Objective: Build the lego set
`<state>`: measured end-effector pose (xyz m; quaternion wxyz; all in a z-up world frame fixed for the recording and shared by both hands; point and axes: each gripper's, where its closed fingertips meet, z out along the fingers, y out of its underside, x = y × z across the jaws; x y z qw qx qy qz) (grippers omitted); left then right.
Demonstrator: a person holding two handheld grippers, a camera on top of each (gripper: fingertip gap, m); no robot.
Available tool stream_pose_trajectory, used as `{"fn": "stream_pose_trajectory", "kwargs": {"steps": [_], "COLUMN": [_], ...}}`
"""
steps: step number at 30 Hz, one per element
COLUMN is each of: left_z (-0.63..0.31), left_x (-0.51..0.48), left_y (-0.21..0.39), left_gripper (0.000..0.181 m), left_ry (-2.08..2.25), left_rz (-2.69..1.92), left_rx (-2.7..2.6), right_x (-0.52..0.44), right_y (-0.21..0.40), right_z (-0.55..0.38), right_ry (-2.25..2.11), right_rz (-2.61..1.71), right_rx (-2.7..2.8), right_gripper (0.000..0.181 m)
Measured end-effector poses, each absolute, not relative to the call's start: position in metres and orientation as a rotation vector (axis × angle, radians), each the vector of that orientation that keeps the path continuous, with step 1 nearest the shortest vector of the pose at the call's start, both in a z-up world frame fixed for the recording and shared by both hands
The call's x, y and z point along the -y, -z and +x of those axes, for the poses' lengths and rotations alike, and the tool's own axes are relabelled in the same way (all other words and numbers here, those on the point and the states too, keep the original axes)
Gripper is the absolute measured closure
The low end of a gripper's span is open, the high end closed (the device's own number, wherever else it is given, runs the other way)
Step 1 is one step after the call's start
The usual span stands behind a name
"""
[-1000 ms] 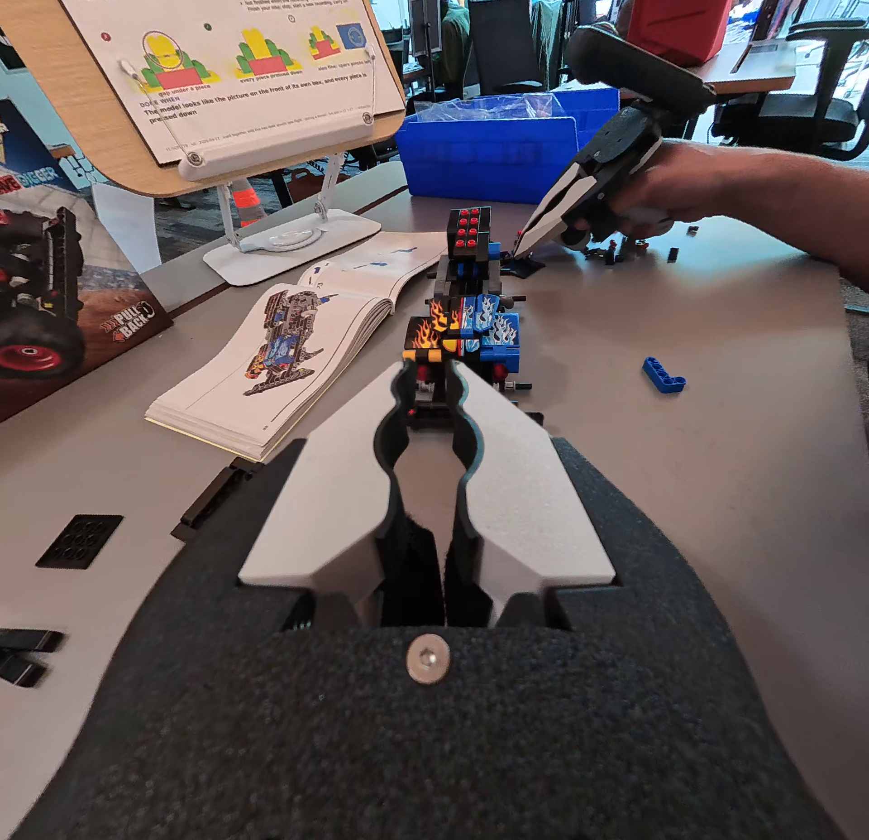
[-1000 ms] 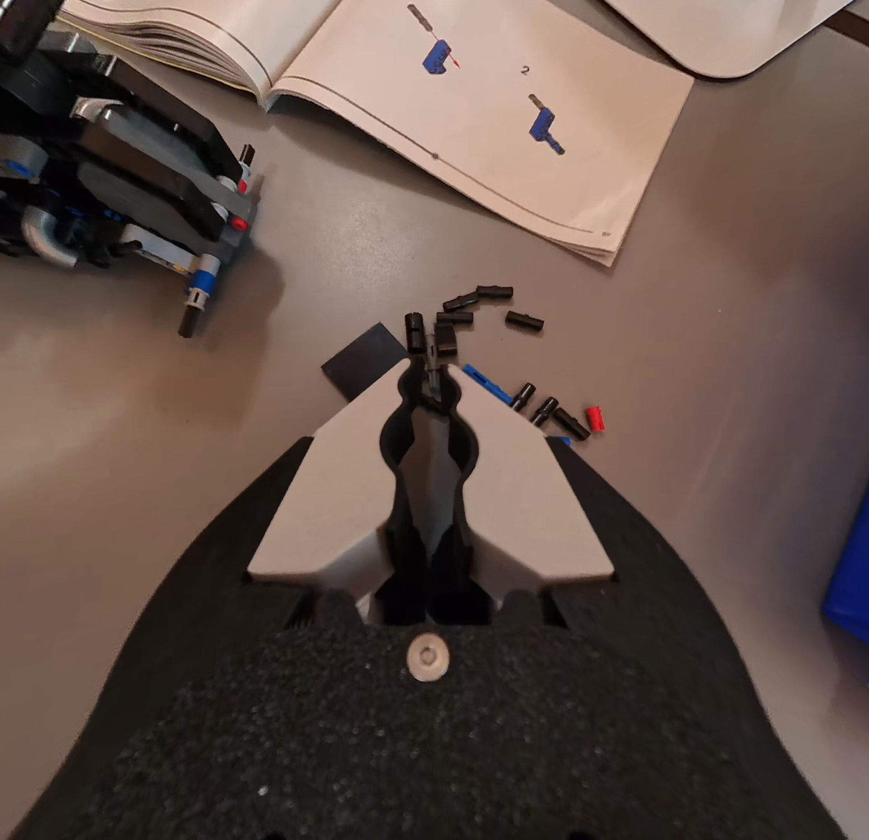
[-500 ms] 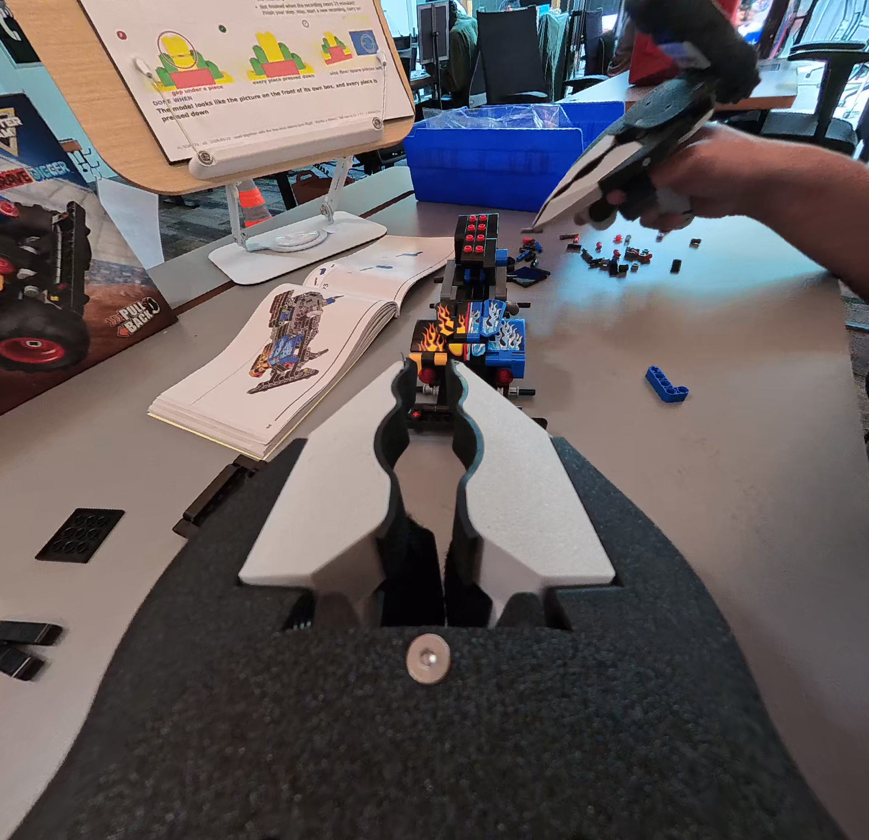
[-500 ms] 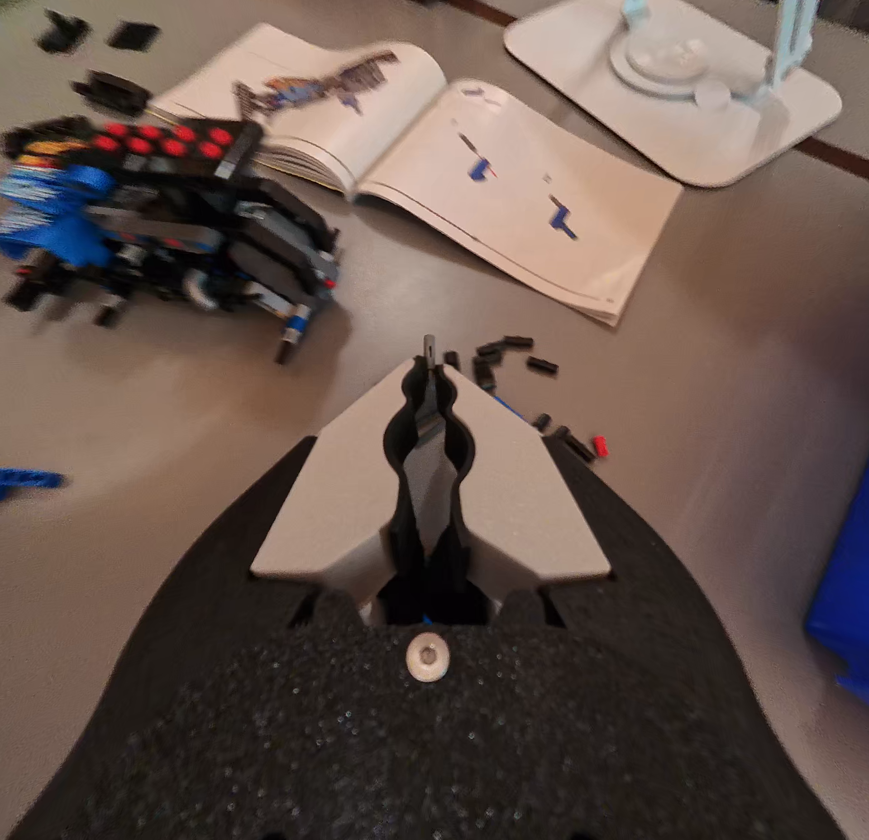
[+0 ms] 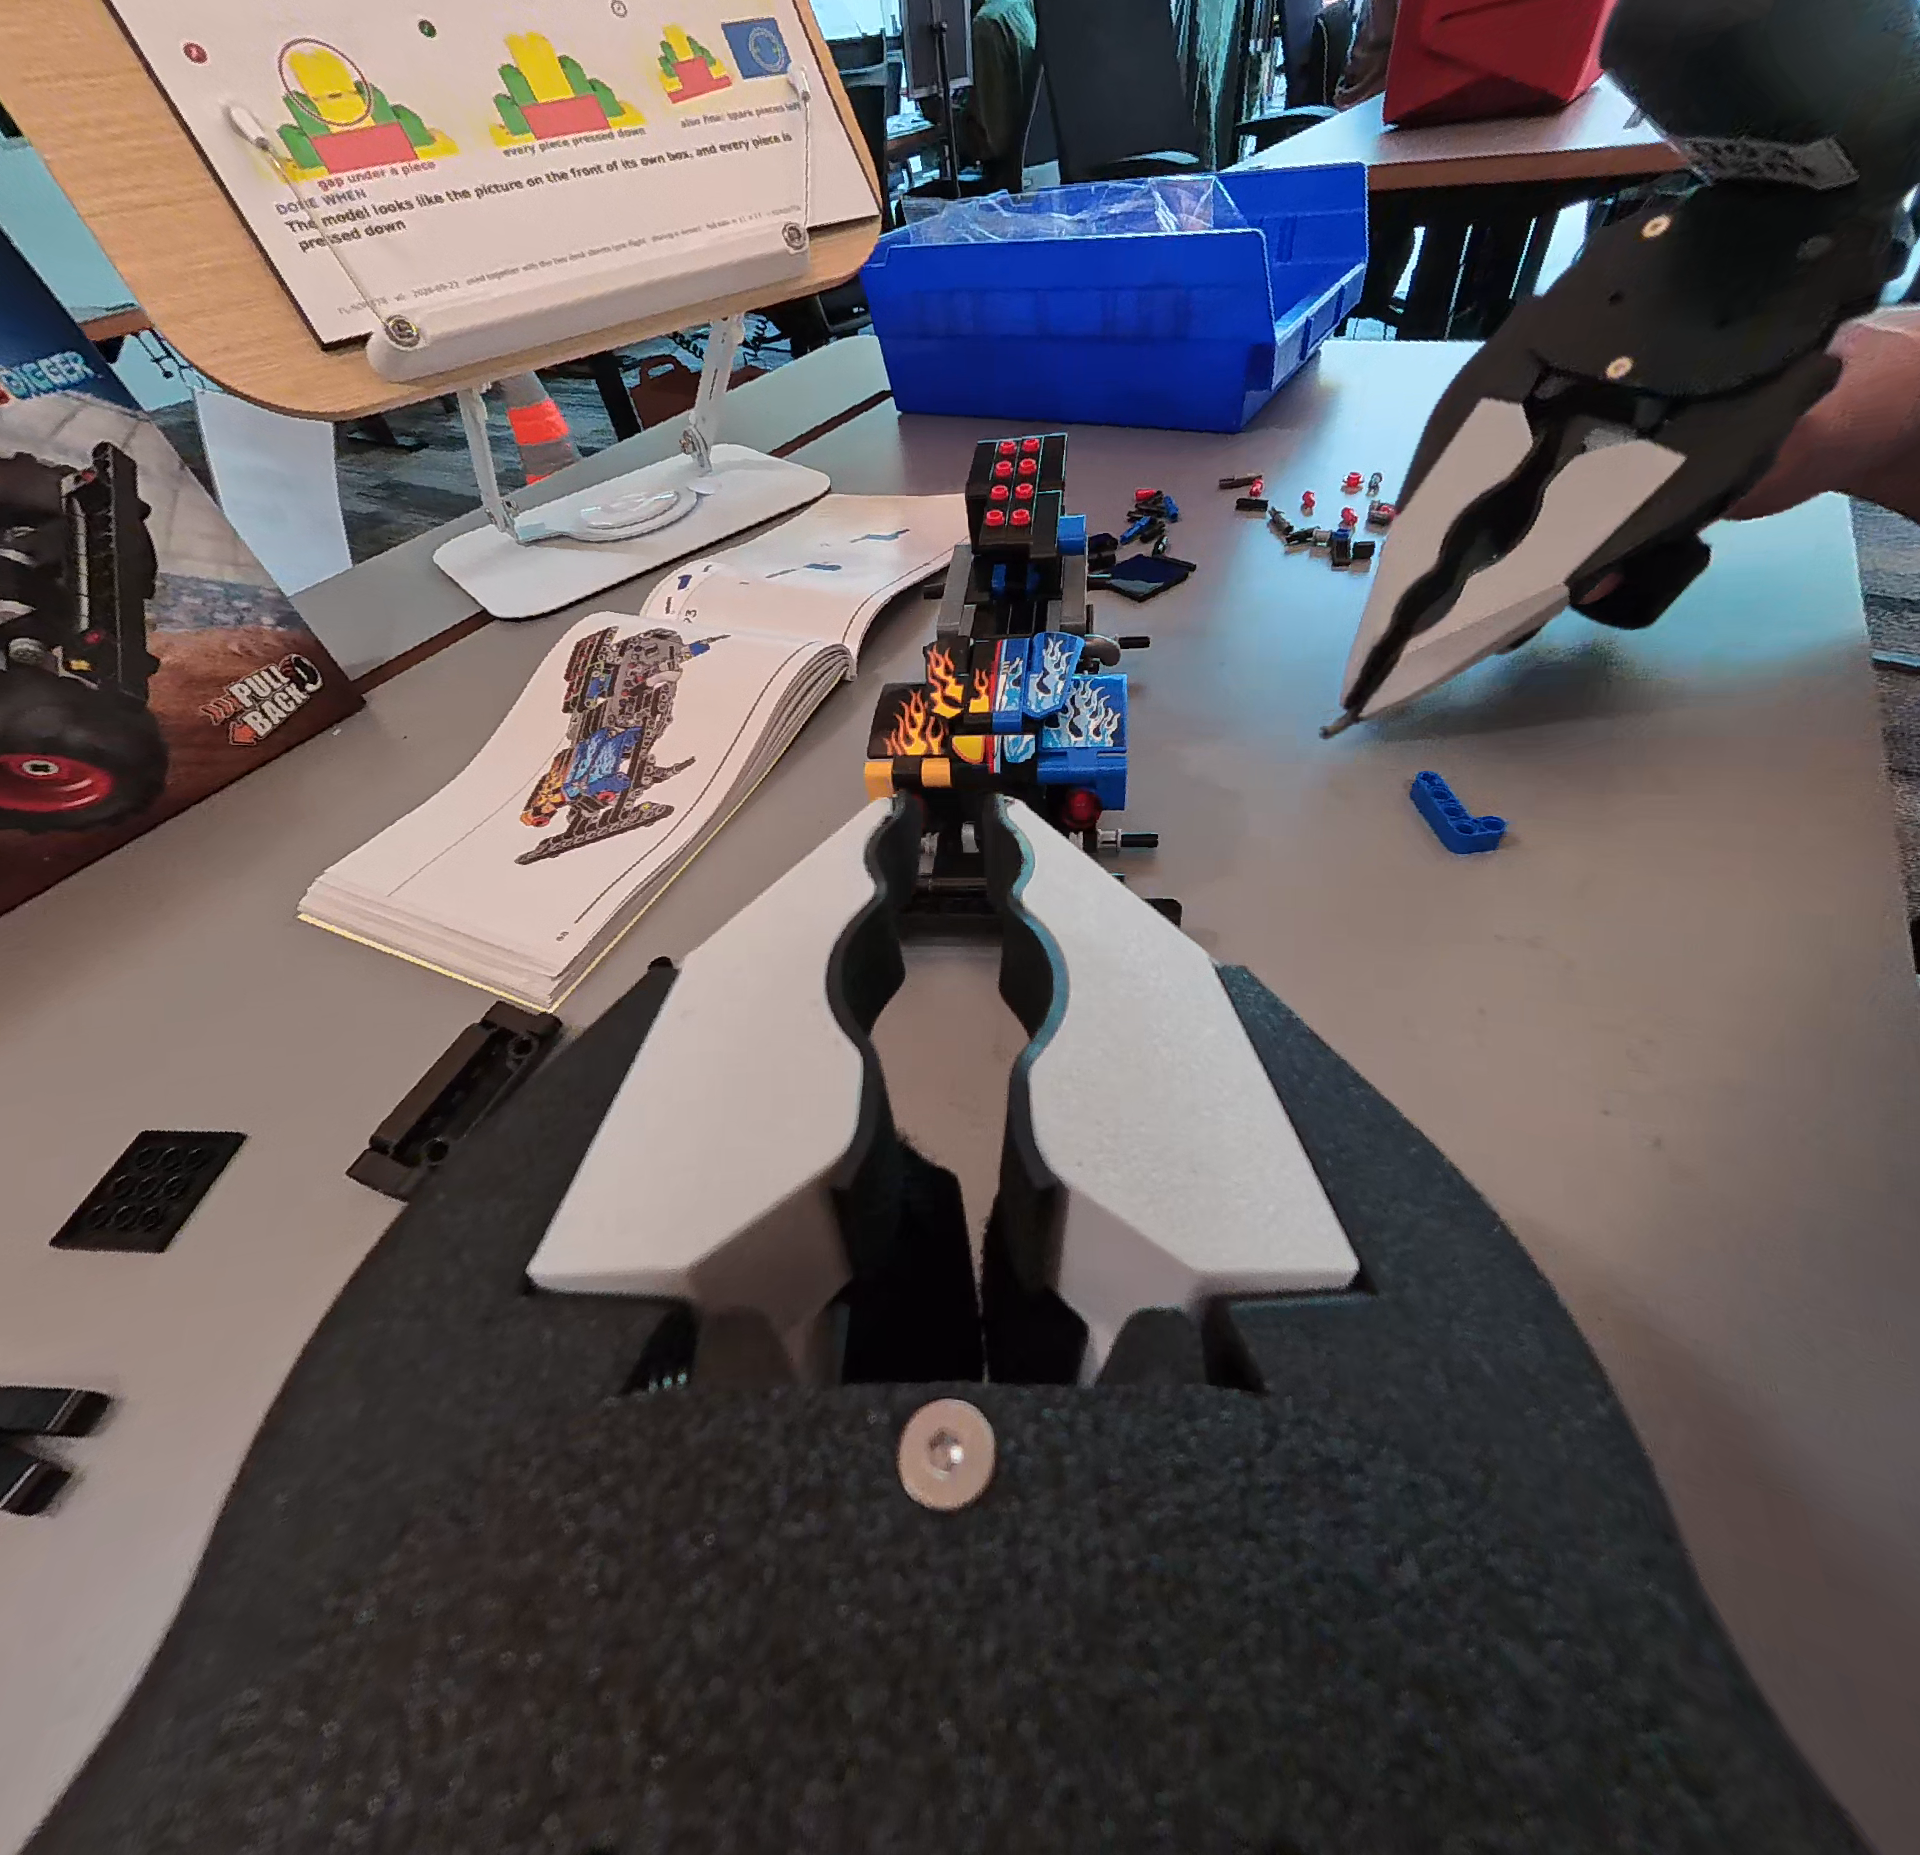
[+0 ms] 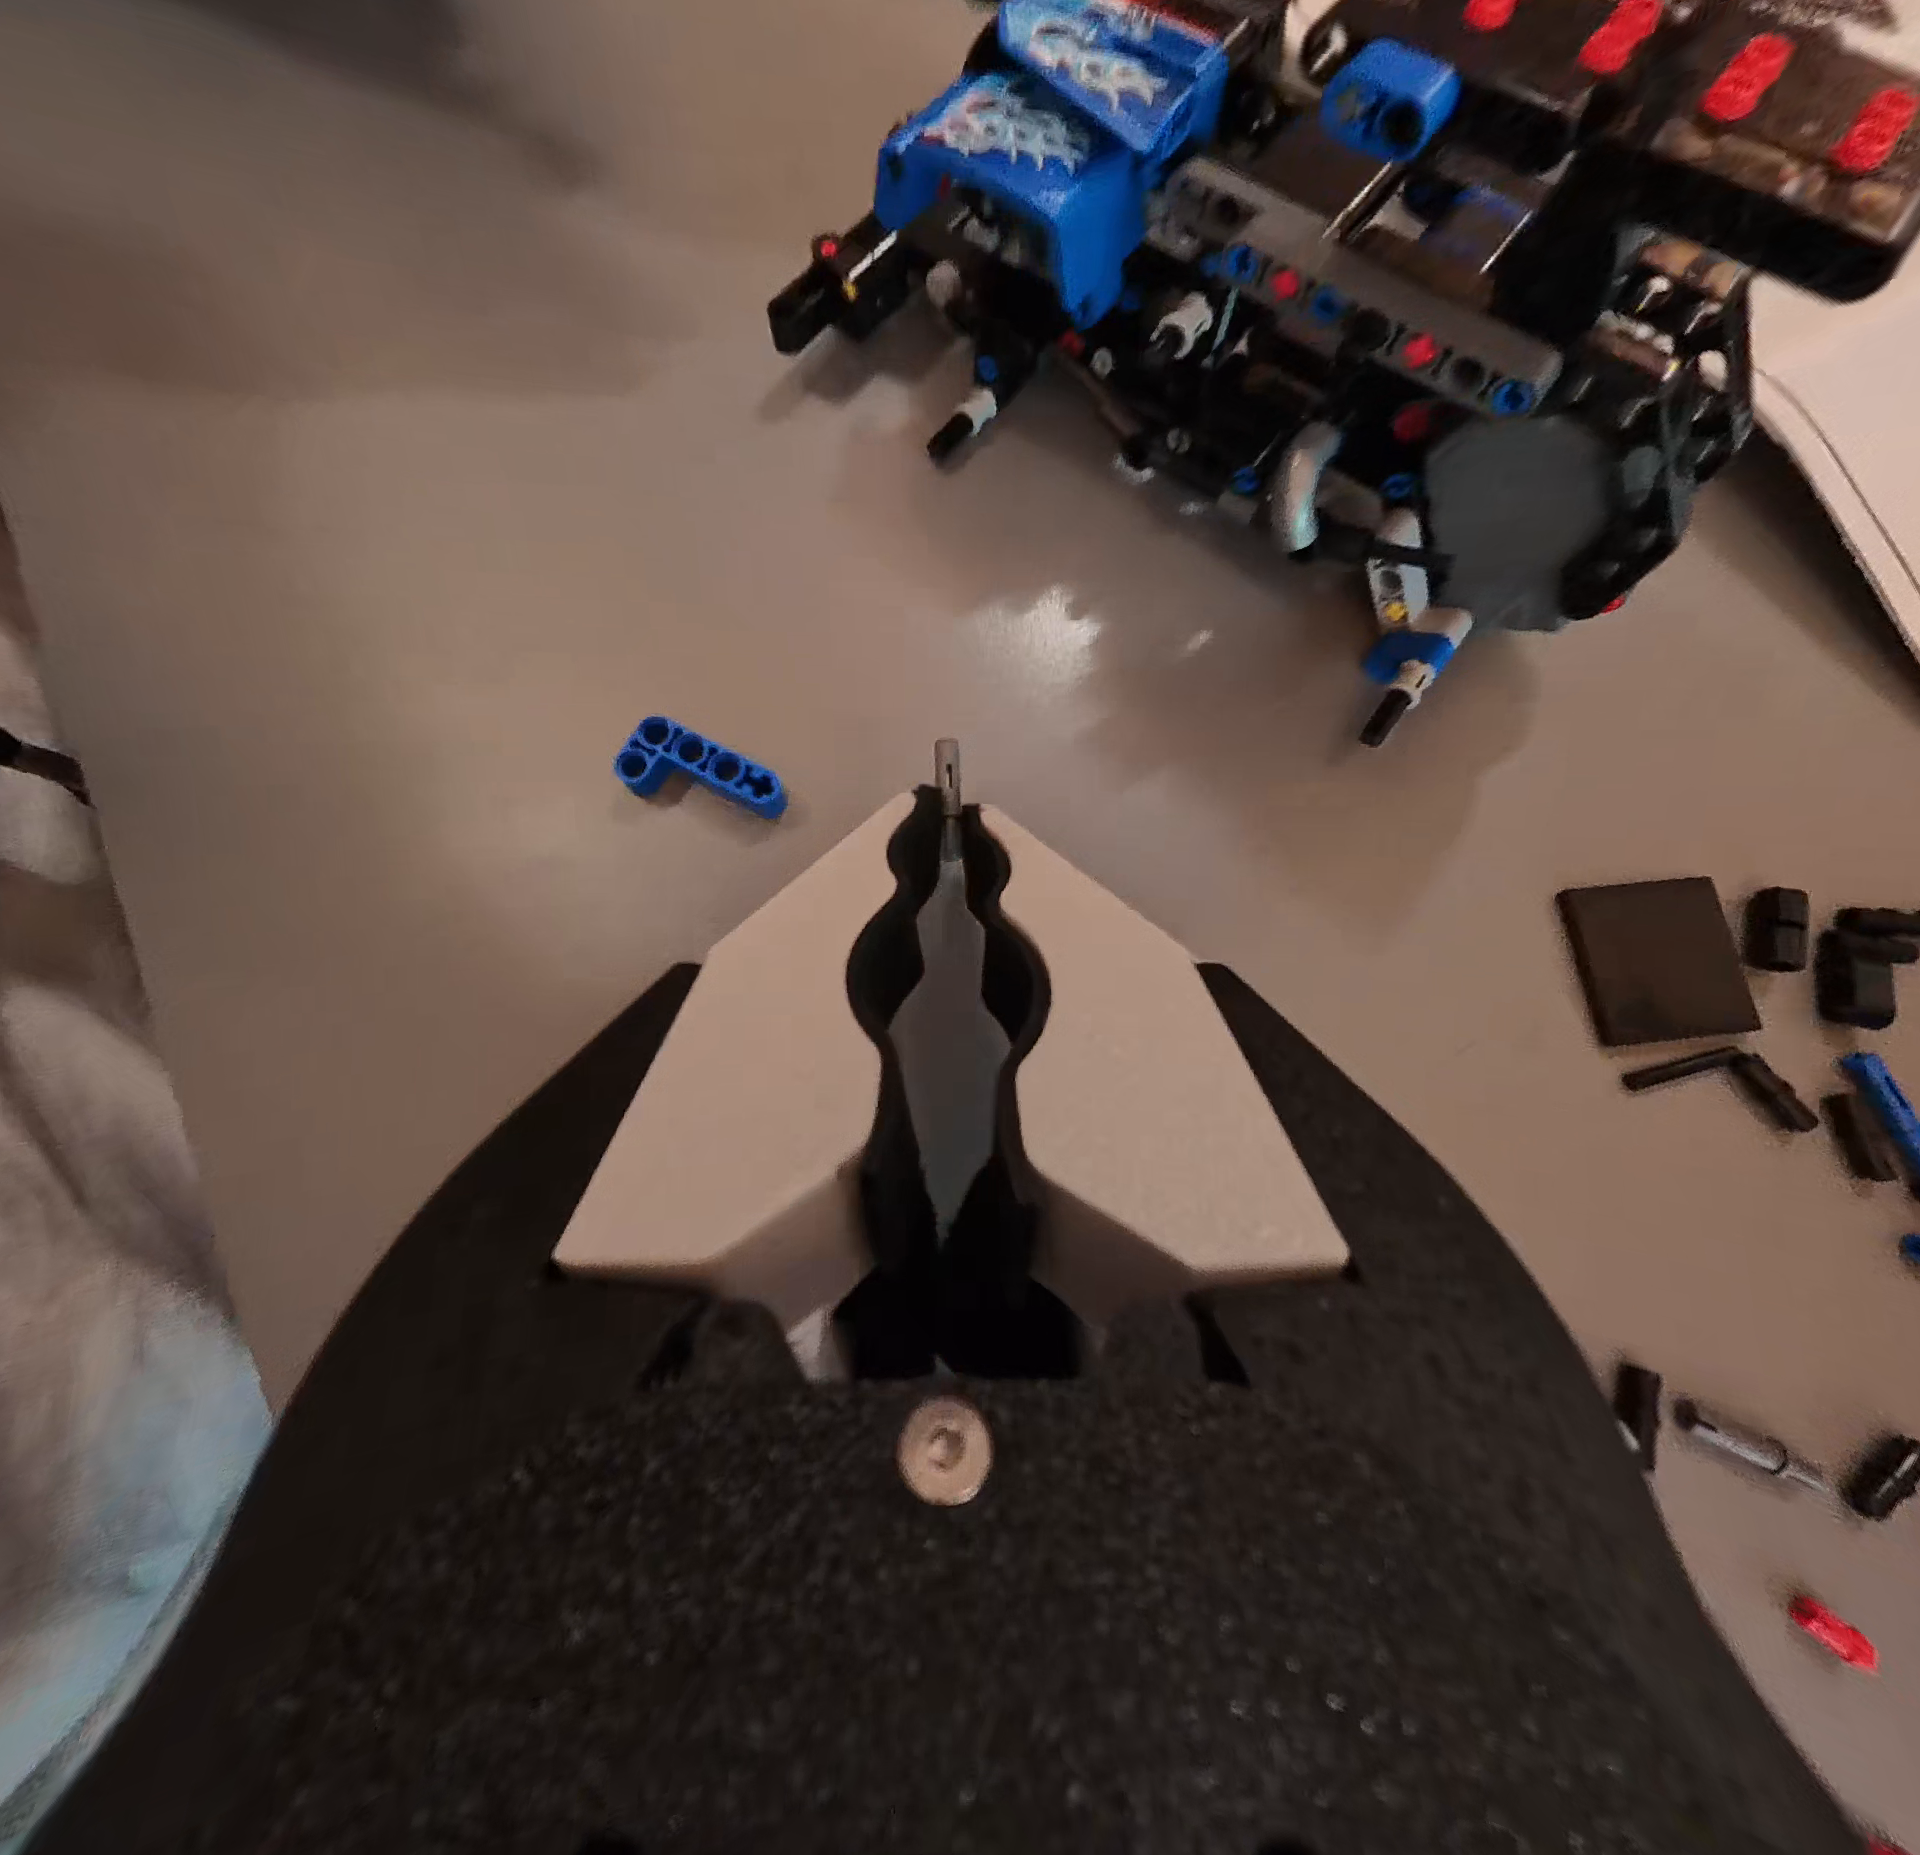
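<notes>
Truck model (image 5: 997, 704) stands mid-bench, body and flame panels fitted, no wheels seen; loose pins (image 5: 1309, 522) and a blue angled beam (image 6: 694, 768) remain unused. Left gripper (image 5: 943, 826) grasps the model's near end. Right gripper (image 6: 945, 792) is clenched on a grey pin (image 6: 945, 766). Blue bin (image 5: 1112, 288) holds clear plastic bagging.

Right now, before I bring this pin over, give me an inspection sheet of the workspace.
Surface: grey table, glare patch near the model.
Job's things: part-built truck model on the table; blue L-shaped beam lying loose; open instruction booklet.
Clutter: small pins and pieces scattered; black plates at left; blue bin.
Grippers: left hand-held gripper around the model's near end, contact unclear; right hand-held gripper shut on a grey pin.
Cables: nothing seen.
Surroundings: instruction stand, set box, office chairs behind.
</notes>
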<state>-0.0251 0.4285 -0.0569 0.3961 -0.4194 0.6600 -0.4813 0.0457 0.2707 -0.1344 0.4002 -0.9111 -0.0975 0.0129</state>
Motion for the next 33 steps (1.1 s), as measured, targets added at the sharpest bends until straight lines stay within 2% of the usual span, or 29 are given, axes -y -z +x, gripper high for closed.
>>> {"fn": "stream_pose_trajectory", "kwargs": {"steps": [1,7,13,17,22,33], "left_z": [-0.025,-0.025,-0.024,-0.024,-0.024,-0.023], "left_x": [-0.428,-0.427,-0.426,-0.425,-0.426,-0.428], "left_y": [0.057,0.061,0.064,0.065,0.067,0.071], "left_gripper": [0.171,0.171,0.171,0.171,0.171,0.171], "left_ry": [1.221,1.204,1.185,1.179,1.167,1.151], "left_rz": [-1.063,-1.065,-1.063,-1.060,-1.060,-1.072], "left_rx": [-1.674,-1.690,-1.705,-1.710,-1.717,-1.733], "right_x": [-0.270,-0.269,-0.268,-0.247,-0.238,-0.258], "right_y": [0.137,0.143,0.117,0.103,0.113,0.144], "right_z": [0.045,0.046,0.060,0.134,0.216,0.237], "right_ry": [-0.014,-0.017,-0.054,0.175,0.337,0.203], "right_rz": [-2.317,-2.321,-2.224,-2.230,-2.301,-2.387], "right_rx": [0.250,0.206,0.128,0.005,-0.069,-0.033], "right_gripper": [0.178,0.178,0.161,0.161,0.161,0.166]}}
